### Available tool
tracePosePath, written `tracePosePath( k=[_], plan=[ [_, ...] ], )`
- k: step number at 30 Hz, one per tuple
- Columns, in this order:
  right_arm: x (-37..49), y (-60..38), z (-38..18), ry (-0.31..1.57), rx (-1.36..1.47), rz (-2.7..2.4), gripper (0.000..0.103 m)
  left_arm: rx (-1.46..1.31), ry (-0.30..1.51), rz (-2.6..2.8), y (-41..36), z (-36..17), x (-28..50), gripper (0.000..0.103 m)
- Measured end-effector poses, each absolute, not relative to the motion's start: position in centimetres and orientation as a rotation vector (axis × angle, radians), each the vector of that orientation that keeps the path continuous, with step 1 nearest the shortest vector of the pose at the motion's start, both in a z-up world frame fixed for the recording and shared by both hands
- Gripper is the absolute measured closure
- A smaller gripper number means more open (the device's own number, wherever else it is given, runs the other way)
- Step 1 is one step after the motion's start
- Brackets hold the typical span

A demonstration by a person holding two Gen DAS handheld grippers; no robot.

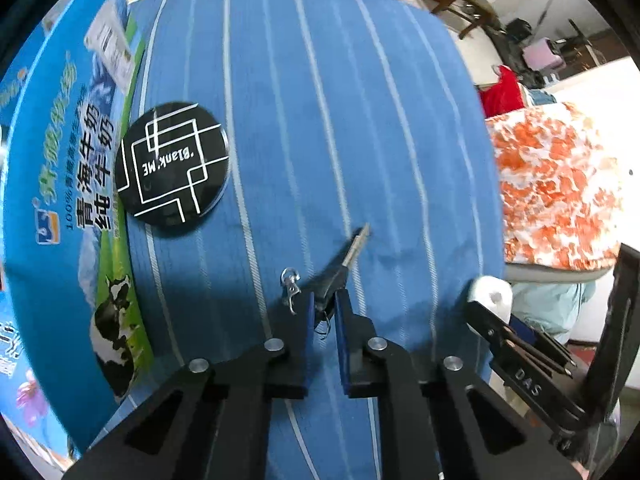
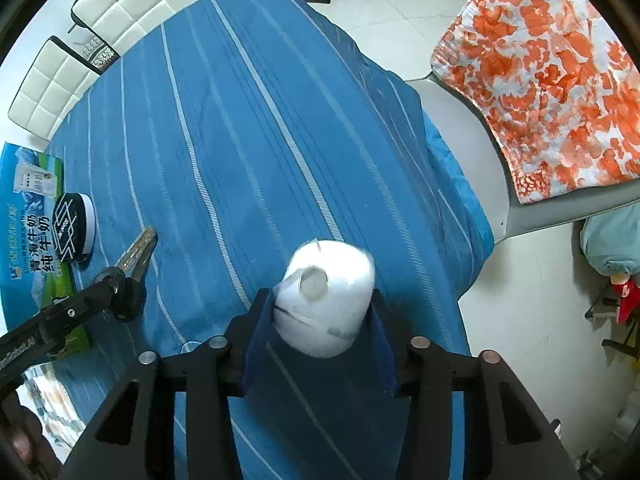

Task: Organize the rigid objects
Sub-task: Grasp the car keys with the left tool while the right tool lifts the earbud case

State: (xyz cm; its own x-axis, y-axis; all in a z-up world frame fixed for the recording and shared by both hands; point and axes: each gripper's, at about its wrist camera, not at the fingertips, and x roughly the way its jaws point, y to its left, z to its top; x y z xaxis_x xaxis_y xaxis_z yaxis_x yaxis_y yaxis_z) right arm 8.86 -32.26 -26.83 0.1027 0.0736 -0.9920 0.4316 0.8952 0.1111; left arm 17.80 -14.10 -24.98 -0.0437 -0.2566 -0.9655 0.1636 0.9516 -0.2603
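My left gripper (image 1: 323, 304) is shut on the black head of a key (image 1: 340, 268), whose metal blade points up and to the right over the blue striped cloth (image 1: 320, 120); a small metal clasp (image 1: 291, 282) hangs beside it. A round black tin (image 1: 173, 168) with white lines lies to the upper left. My right gripper (image 2: 324, 312) is shut on a white wrapped tissue roll (image 2: 326, 300), held above the cloth. In the right wrist view the key (image 2: 136, 254) and the left gripper (image 2: 110, 286) show at the left, near the black tin (image 2: 74, 226).
A blue milk carton box (image 1: 68, 200) lies along the cloth's left edge. An orange-and-white floral cover (image 2: 552, 80) lies over a grey seat to the right. White padded chairs (image 2: 120, 8) stand at the far side. The cloth (image 2: 260, 120) drops off at the right edge over white floor tiles.
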Motion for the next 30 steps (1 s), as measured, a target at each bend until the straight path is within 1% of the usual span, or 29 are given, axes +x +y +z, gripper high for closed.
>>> tracePosePath(
  k=[1, 2, 4, 6, 11, 15, 18, 26, 30],
  plan=[
    [8.9, -32.1, -26.6, 1.458, 0.425, -0.267, 0.067, -0.074, 1.571, -0.343, -14.2, -24.7, 17.7, 0.095],
    [8.9, -32.1, -26.5, 1.458, 0.427, -0.264, 0.073, -0.083, 1.569, -0.346, -14.1, -24.4, 17.7, 0.095],
    [8.9, -31.9, -26.1, 1.451, 0.415, -0.256, 0.075, -0.098, 1.569, -0.372, -14.0, -23.7, 17.5, 0.095],
    [9.0, -31.7, -25.7, 1.442, 0.413, -0.238, 0.076, -0.079, 1.532, -0.390, -13.8, -22.6, 17.3, 0.095],
    [8.5, -32.3, -25.4, 1.425, 0.548, -0.183, 0.078, -0.073, 1.512, -0.411, -13.3, -21.6, 17.0, 0.095],
    [8.1, -32.2, -24.4, 1.399, 0.559, -0.168, 0.078, -0.086, 1.485, -0.419, -13.2, -20.3, 16.6, 0.095],
    [7.8, -32.0, -23.2, 1.380, 0.546, -0.149, 0.078, -0.088, 1.463, -0.442, -12.9, -18.7, 16.4, 0.099],
    [8.2, -29.3, -16.6, 1.286, 0.477, -0.064, 0.079, -0.118, 1.366, -0.479, -11.7, -14.4, 16.5, 0.101],
    [8.7, -26.6, -12.3, 1.221, 0.436, 0.001, 0.079, -0.153, 1.303, -0.502, -9.5, -10.8, 16.8, 0.101]
  ],
)
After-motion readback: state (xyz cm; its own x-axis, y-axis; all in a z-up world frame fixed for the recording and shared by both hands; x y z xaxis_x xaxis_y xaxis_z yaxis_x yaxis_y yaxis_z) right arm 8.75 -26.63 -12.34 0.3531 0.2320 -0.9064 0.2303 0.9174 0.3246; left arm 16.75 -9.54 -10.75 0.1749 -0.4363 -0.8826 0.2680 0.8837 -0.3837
